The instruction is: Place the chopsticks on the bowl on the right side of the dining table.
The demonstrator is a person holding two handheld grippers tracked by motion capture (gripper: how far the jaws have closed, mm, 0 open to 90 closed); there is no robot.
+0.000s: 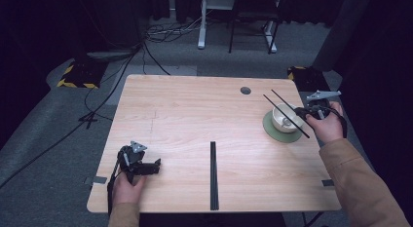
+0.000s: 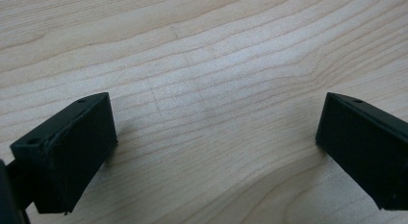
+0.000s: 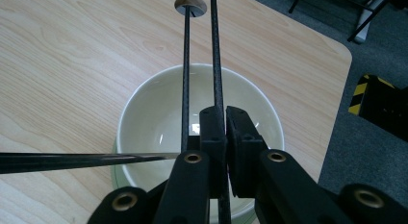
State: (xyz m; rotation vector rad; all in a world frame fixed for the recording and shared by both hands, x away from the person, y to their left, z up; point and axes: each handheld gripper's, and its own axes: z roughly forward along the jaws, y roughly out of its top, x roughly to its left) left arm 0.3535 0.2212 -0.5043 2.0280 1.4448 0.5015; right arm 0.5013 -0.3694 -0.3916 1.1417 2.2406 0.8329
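Observation:
My right gripper [image 3: 226,111] is shut on a thin black stick [image 3: 215,51] that runs up over a white bowl [image 3: 144,104]. A second stick [image 3: 185,80] lies just to its left, and a third [image 3: 72,161] crosses the bowl's near rim from the left. In the high view the right gripper [image 1: 299,112] is at the bowl's [image 1: 285,117] right side, and the bowl stands on a green saucer [image 1: 272,132]. My left gripper [image 2: 211,132] is open just above bare wood with nothing between its jaws; the high view shows this left gripper [image 1: 157,164] at the table's front left.
A long black strip [image 1: 213,176] lies at the middle of the table's [image 1: 195,110] front edge. A round cable hole [image 1: 245,90] sits at the back right. Cables, desk legs and yellow-black marked blocks [image 1: 78,73] are on the floor behind.

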